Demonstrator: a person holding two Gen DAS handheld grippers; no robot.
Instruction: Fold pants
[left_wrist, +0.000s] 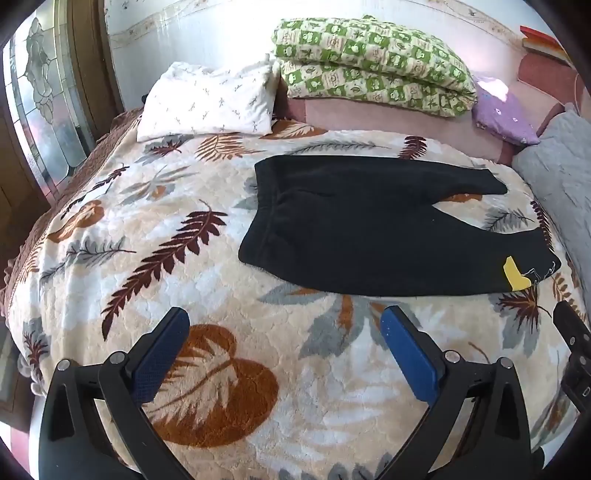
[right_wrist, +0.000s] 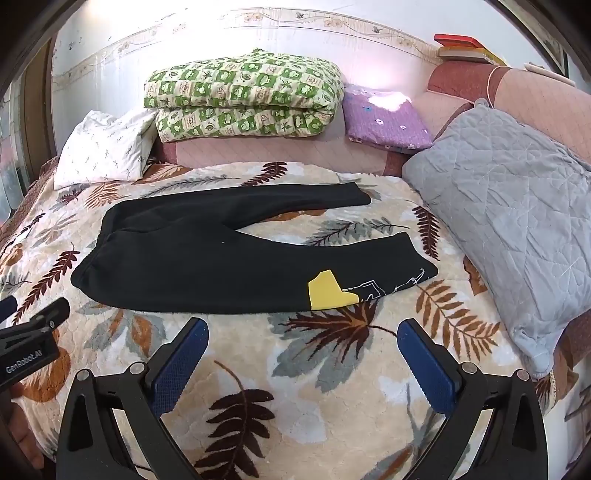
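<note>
Left gripper (left_wrist: 284, 321) and right gripper (right_wrist: 301, 332), both wide open and empty, above bed (right_wrist: 332, 387); pants (right_wrist: 221, 266) lie flat.

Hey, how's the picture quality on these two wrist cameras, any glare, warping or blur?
Left wrist view: strong fisheye bending, dark corners, pants sharp. Right wrist view: same bending, wall washed out by glare, purple bedding partly blown white, fingers crisp.

The pants (right_wrist: 229, 266) lie flat on the bed (right_wrist: 332, 387), waistband left, legs right. Behind them, left to right: pillow (right_wrist: 107, 151), folded quilt (right_wrist: 243, 99), folded cloth (right_wrist: 384, 122). A cushion (right_wrist: 517, 214) lies right.
</note>
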